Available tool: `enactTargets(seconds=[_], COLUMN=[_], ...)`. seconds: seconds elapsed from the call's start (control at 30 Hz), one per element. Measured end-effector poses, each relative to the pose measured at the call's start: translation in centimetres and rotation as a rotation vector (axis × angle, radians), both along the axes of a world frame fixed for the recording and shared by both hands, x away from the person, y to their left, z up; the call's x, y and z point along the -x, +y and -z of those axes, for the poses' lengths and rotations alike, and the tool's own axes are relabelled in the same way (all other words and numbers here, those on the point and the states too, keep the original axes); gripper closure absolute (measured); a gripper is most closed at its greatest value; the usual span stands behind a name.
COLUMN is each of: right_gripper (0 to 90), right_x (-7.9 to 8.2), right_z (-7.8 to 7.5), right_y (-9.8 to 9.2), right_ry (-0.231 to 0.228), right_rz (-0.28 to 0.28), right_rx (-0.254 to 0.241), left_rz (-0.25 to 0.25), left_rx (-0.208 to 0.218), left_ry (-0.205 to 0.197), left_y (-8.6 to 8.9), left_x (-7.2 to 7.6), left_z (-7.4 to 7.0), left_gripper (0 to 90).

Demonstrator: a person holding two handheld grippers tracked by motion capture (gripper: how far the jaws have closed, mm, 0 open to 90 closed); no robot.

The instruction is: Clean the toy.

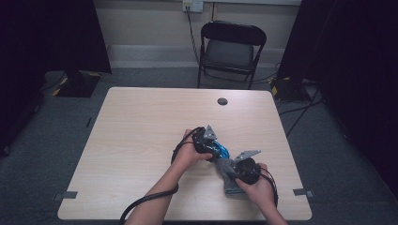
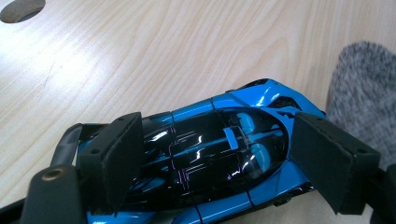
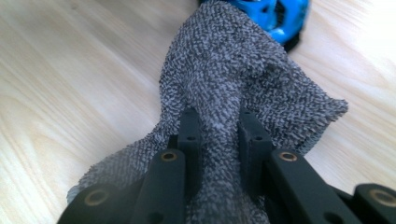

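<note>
Grey sock (image 3: 233, 88) pinched by right gripper (image 3: 218, 128), toy car (image 2: 205, 158) between left gripper's (image 2: 224, 163) spread jaws; next, pull sock over car.

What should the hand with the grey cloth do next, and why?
Probably slide the grey cloth a little further onto the blue toy car. The right hand-held gripper is pinched shut on a fold of the cloth, whose far edge already reaches the car's end. The left hand-held gripper has its jaws on either side of the car, seemingly steadying it on the table.
</note>
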State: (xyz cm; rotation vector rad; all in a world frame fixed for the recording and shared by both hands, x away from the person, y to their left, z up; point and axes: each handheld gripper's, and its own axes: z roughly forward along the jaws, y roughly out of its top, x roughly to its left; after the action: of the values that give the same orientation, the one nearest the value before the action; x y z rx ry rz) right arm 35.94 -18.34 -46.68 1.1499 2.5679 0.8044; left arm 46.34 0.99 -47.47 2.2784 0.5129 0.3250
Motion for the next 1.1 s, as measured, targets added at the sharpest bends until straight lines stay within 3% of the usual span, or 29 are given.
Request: enactTargets(seconds=[0.27,0.53,0.8,1.1], right_gripper=[74.5,74.3,74.2,74.1], right_x=[-0.1,0.4,1.0,0.8], right_z=[0.1,0.2,-0.5,-1.0], right_y=[1.8,1.8,0.2,-2.8], right_ry=[0.008,0.015,0.007,-0.01], right_rz=[-0.036,-0.079,-0.068,0.005], right_rx=[-0.016,-0.067,-0.088,-0.123], left_rz=[0.001,0.0,-0.001,0.0], left_rx=[0.001,0.006,0.008,0.01], left_ry=[-0.002,-0.003,-0.002,0.0], left_y=[0.0,0.0,0.0,0.0], left_x=[0.0,0.0,0.0,0.0], left_z=[0.0,0.1,0.1,0.1], left_gripper=[17.9,17.9,17.9,17.9])
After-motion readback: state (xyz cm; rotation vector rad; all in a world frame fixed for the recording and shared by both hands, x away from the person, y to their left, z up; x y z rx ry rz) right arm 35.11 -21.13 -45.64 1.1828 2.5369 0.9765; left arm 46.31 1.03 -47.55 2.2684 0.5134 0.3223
